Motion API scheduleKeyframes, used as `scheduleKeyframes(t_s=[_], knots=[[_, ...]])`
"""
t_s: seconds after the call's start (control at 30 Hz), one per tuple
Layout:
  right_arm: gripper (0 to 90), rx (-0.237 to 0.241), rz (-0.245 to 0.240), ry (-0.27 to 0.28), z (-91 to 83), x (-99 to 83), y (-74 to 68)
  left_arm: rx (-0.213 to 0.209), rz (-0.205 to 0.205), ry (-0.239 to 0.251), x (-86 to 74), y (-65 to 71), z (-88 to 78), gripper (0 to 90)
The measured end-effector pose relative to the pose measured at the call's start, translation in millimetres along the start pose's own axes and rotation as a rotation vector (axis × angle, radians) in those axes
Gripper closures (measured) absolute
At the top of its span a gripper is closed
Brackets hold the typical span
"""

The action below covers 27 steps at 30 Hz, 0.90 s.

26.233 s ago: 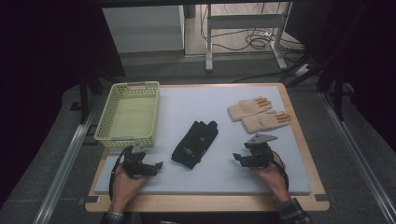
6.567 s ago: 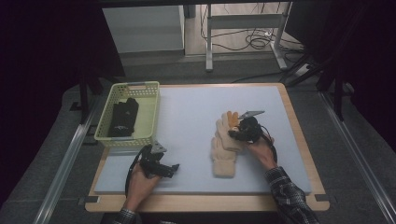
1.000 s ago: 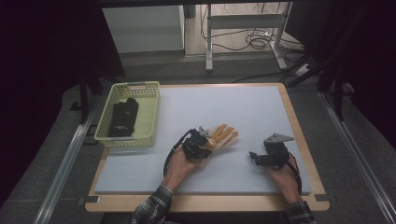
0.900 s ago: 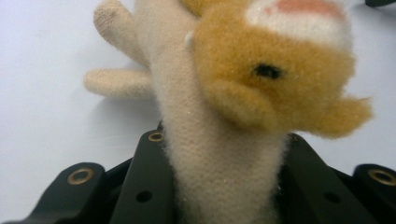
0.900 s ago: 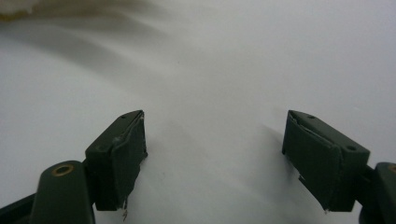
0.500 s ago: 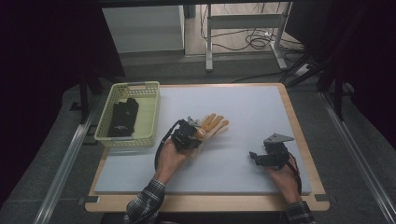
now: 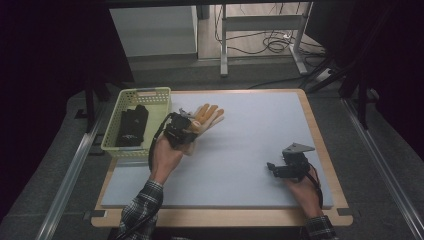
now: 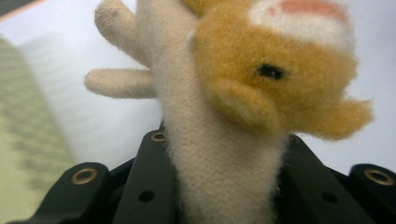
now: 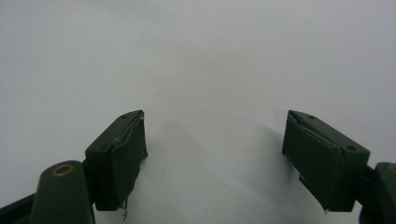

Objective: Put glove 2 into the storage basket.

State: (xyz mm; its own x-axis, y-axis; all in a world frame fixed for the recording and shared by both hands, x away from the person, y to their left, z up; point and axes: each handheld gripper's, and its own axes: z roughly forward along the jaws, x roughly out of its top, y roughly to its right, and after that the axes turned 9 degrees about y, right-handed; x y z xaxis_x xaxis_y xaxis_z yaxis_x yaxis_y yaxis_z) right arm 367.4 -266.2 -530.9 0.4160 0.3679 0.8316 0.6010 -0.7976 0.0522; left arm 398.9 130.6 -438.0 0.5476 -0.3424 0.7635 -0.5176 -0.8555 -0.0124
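High view: tan plush glove (image 7: 206,116) is clamped in the left gripper (image 7: 186,129), lifted off the grey mat (image 7: 240,150), fingers pointing away from the person, just right of the green basket (image 7: 111,135). Left gripper view confirms it: both black jaws squeeze the cream cuff of the glove (image 8: 224,140), orange fuzzy patch with a dark dot above, glove fingers splayed up-left; blurred basket mesh at the left edge. Basket sits at the mat's left side, a black glove (image 7: 131,125) lying inside it. Right gripper (image 7: 281,169) rests low on the mat near the right front corner, well apart from the glove. Right gripper view: jaws stand wide apart, nothing between them, bare mat (image 9: 210,70) ahead.
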Motion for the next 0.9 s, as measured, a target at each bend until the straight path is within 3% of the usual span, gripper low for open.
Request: scheduleKeyframes(t_s=[0.27,0.6,0.77,0.9], knots=[[21.1,0.000,-0.002,0.001,0.1,-0.1,0.1,0.095,-0.051,0.009,3.4,-38.8,-22.2,72.9],[21.0,-0.001,-0.001,0.003,0.3,-0.2,0.0,0.212,-0.131,0.006,-6.5,-93.6,-48.5,72.3],[21.0,0.000,-0.001,0.002,0.3,-0.1,0.0,0.261,-0.178,-0.005,-15.8,-118.6,-52.8,72.0],[21.0,0.000,0.000,0.002,0.3,-0.2,0.0,0.281,-0.214,-0.018,-23.2,-133.3,-46.7,71.6]])
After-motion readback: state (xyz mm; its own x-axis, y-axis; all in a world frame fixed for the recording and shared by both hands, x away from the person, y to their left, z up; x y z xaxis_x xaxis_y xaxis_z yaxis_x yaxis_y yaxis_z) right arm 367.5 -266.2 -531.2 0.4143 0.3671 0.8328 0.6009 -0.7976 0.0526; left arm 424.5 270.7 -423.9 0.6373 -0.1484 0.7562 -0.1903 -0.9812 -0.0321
